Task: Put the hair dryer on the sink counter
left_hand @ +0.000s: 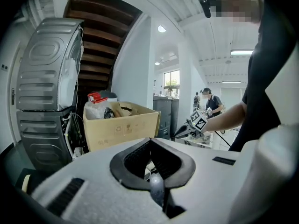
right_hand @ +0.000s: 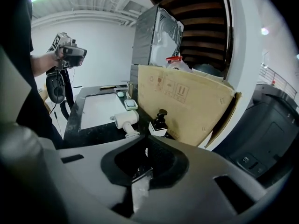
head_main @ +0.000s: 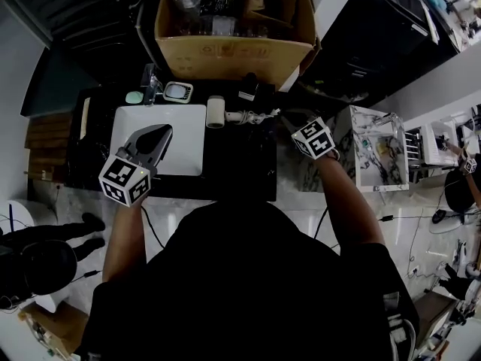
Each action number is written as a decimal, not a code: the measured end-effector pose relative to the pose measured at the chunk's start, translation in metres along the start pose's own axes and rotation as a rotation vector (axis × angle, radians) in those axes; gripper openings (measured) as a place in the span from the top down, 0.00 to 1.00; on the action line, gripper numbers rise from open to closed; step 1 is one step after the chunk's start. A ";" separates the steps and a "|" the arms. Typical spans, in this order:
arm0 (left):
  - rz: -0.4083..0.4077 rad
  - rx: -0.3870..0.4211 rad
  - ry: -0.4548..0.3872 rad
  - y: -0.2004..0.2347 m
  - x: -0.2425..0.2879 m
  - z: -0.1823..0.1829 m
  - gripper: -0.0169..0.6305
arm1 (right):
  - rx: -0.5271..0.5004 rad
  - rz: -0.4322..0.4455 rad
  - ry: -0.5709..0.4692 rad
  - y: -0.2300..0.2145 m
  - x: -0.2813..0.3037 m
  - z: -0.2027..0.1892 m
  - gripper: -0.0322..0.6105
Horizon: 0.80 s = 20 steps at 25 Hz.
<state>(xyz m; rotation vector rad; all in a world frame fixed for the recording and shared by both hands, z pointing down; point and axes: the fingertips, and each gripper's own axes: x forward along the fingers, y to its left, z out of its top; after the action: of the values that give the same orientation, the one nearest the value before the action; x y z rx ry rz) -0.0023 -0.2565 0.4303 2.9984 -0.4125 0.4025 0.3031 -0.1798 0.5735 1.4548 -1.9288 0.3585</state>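
Observation:
The white hair dryer (head_main: 216, 112) lies on the black sink counter (head_main: 240, 164), just right of the white basin (head_main: 188, 156). Its cord (head_main: 254, 116) trails right from it. In the right gripper view the hair dryer (right_hand: 122, 118) lies ahead on the left. My right gripper (head_main: 290, 123) hovers at the cord's far end with its jaws shut; whether the cord is pinched I cannot tell. Over the basin, my left gripper (head_main: 161, 133) is raised, its jaws shut and empty.
A large open cardboard box (head_main: 225, 51) stands behind the counter, with a black pump bottle (head_main: 248, 87) in front of it. The tap (head_main: 152, 89) and a soap dish (head_main: 178, 91) sit behind the basin. A marble-patterned unit (head_main: 376, 156) stands at the right.

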 end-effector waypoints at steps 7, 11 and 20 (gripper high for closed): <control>-0.028 0.014 0.000 -0.005 0.007 0.002 0.95 | 0.041 -0.032 -0.099 0.004 -0.028 0.022 0.92; -0.042 0.021 0.001 -0.006 0.009 0.002 0.95 | 0.053 -0.045 -0.139 0.009 -0.041 0.031 0.92; -0.065 0.024 0.012 -0.011 0.013 0.002 0.95 | 0.121 -0.106 -0.212 -0.001 -0.075 0.035 0.92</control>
<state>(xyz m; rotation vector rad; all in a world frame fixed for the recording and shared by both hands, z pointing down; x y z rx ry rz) 0.0130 -0.2498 0.4315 3.0219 -0.3098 0.4228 0.3024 -0.1460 0.4979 1.7272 -2.0138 0.2857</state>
